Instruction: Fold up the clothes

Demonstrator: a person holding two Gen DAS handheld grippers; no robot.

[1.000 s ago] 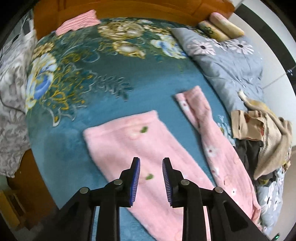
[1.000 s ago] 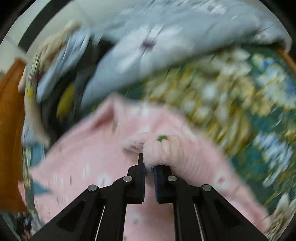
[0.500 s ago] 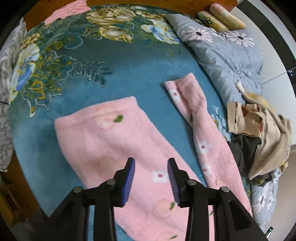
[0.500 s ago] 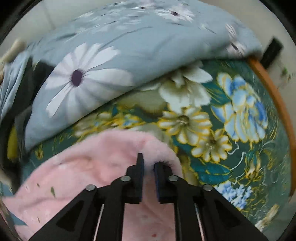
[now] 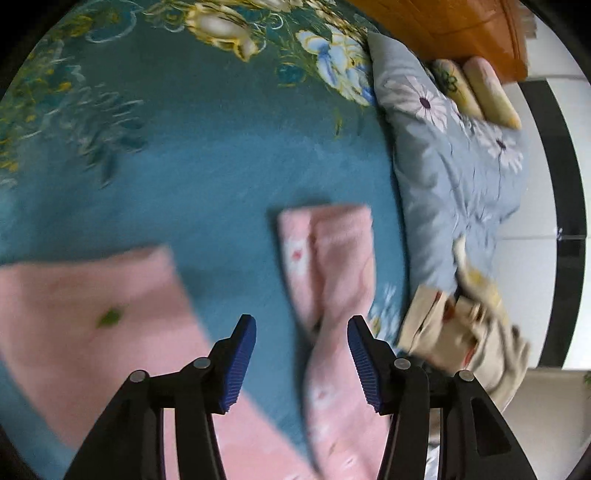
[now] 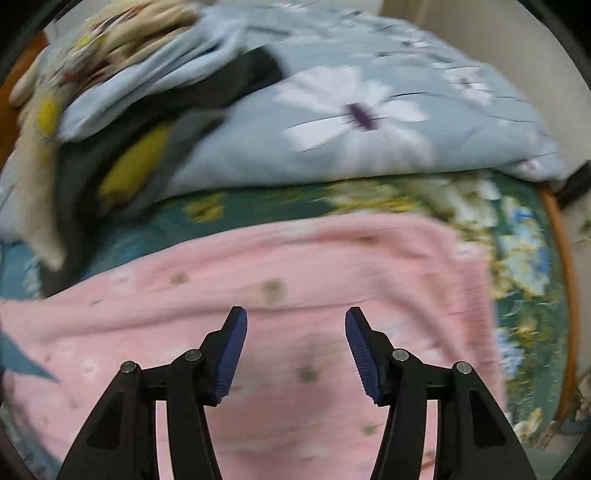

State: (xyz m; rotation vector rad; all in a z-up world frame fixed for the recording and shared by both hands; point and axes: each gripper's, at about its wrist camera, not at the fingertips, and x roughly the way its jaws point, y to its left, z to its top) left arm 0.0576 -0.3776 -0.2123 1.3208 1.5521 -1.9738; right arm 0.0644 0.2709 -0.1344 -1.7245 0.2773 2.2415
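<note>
A pair of pink fleece trousers lies flat on the teal floral bed blanket (image 5: 207, 173). In the left wrist view one leg (image 5: 74, 317) lies at the lower left and the other leg (image 5: 328, 258) runs up the middle right, its cuff folded in a crease. My left gripper (image 5: 301, 360) is open and empty above the gap between the legs. In the right wrist view the pink trousers (image 6: 295, 273) spread wide under my right gripper (image 6: 295, 350), which is open and empty just above the cloth.
A grey daisy-print quilt (image 5: 461, 166) lies along the right of the bed, also in the right wrist view (image 6: 351, 122). A pile of beige, black and yellow clothes (image 5: 465, 325) sits beside the trousers. Two rolled pillows (image 5: 476, 88) lie by the wooden headboard (image 5: 443, 26).
My right gripper has let go of the pink trousers and opened wide, and the cloth now lies flat. My left gripper has opened wider and swung right toward the far leg.
</note>
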